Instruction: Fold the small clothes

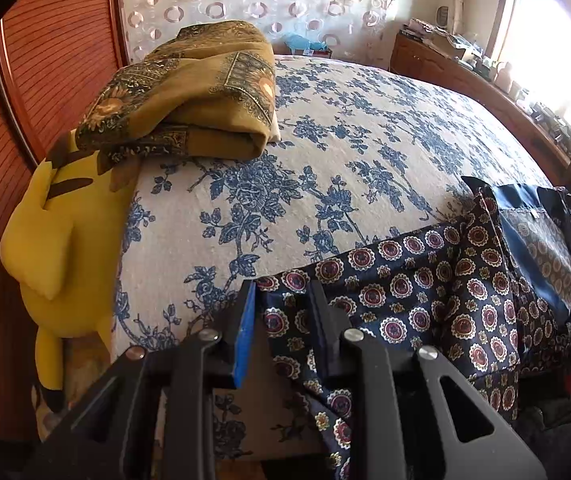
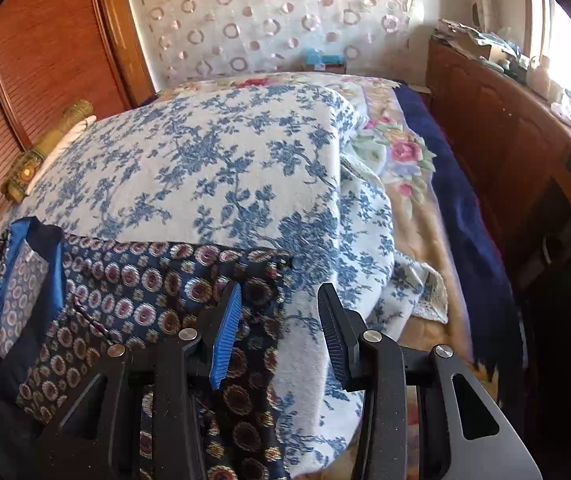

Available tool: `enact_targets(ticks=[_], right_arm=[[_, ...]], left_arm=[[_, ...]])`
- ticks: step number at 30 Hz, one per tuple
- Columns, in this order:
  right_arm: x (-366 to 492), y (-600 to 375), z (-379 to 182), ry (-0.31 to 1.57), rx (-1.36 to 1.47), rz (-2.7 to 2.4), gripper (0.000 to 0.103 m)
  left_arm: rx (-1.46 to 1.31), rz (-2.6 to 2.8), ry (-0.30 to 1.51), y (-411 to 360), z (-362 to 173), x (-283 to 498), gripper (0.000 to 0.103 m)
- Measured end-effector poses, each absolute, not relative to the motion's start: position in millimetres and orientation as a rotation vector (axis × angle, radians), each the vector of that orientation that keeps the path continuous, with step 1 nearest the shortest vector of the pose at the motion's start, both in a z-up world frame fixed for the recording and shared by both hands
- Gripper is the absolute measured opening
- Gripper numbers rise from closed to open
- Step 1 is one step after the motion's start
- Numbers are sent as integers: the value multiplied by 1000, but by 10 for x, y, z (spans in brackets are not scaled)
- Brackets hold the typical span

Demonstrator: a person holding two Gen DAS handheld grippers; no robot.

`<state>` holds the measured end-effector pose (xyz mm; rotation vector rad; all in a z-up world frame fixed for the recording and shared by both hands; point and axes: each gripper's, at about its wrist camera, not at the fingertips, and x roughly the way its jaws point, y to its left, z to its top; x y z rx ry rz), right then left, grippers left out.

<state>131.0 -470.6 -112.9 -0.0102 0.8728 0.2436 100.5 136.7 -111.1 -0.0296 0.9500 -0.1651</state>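
Note:
A navy garment with round medallion print (image 1: 425, 292) lies along the near edge of the bed and hangs over it. Its blue waistband lining shows at the right in the left wrist view. My left gripper (image 1: 283, 292) is open, its jaws astride the garment's left corner. In the right wrist view the same garment (image 2: 133, 280) lies at the lower left. My right gripper (image 2: 279, 300) is open at the garment's right edge, over the bedspread.
The bed carries a white bedspread with blue flowers (image 1: 325, 152). A folded mustard patterned cloth (image 1: 189, 88) lies at its far left. A yellow plush toy (image 1: 57, 248) hangs at the left. A wooden cabinet (image 2: 505, 140) stands at the right.

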Motion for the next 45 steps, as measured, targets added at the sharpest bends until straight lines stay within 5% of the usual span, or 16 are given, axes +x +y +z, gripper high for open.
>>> enact_targets(ticks=[13,17,20,24,36,45], right_arm=[[1413,-4457,-1253,937,-93,245,39],[1365,-4325,-1252,937,-112,304,10],[1250,-4197,-1243,912,-149,341,6],[1085,-4133,-1093,835,-158,322,4],[474,-4005,553,450,-172,341,3],[945,-3919,1755,273,-253,268,2]], left_arm=[[-48,-187,942,1416,-1120,1037,23],[-51,-249,942,1333,-1118,1024,22],[-23,-300,945,1237,-1102,975,1],[-14,-310,868,1130,-900,816,0],[-47,-327,424,1134,720,463,0],[-64,-245,261,1482,1712,1224,0]])
